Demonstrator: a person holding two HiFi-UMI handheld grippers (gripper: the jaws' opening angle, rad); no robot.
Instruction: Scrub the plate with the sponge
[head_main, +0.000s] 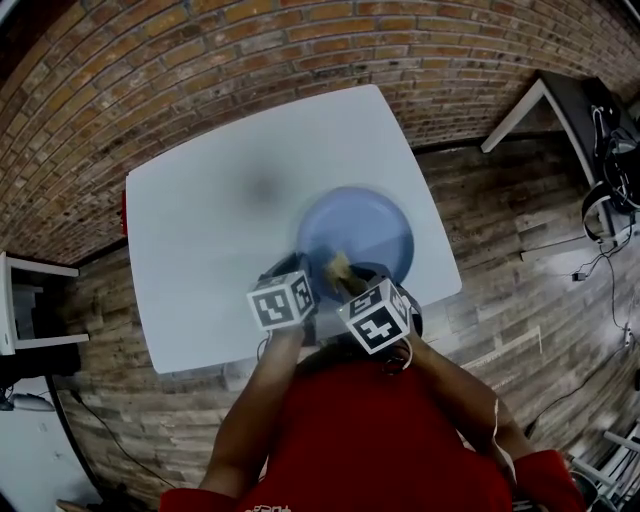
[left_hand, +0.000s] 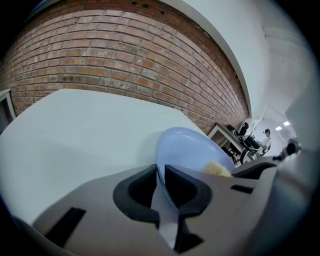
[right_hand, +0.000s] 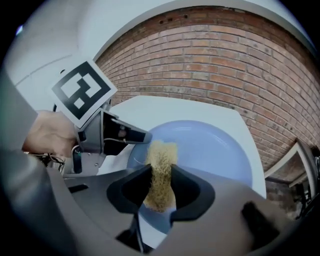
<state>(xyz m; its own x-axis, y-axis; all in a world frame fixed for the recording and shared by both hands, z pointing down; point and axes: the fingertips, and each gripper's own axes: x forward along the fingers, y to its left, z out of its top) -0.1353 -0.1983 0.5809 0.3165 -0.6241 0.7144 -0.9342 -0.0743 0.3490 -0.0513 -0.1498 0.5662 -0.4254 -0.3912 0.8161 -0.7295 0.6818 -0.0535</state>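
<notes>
A pale blue plate (head_main: 355, 232) rests on the white table (head_main: 210, 250) near its front edge. My left gripper (left_hand: 161, 187) is shut on the plate's near rim (left_hand: 162, 172), which runs between its jaws; it also shows as the left gripper (head_main: 290, 275) in the head view. A yellow sponge (right_hand: 160, 172) stands clamped in my right gripper (right_hand: 161, 192), its top over the plate (right_hand: 210, 145). In the head view the sponge (head_main: 338, 268) sits at the plate's near edge in front of the right gripper (head_main: 352, 290). The left gripper (right_hand: 120, 132) reaches the plate's left rim.
A brick wall (head_main: 200, 70) runs behind the table. A white stand (head_main: 25, 300) is at the left and a desk with cables (head_main: 590, 120) at the right, on a wood plank floor (head_main: 520, 250). A person (left_hand: 267, 137) stands far off.
</notes>
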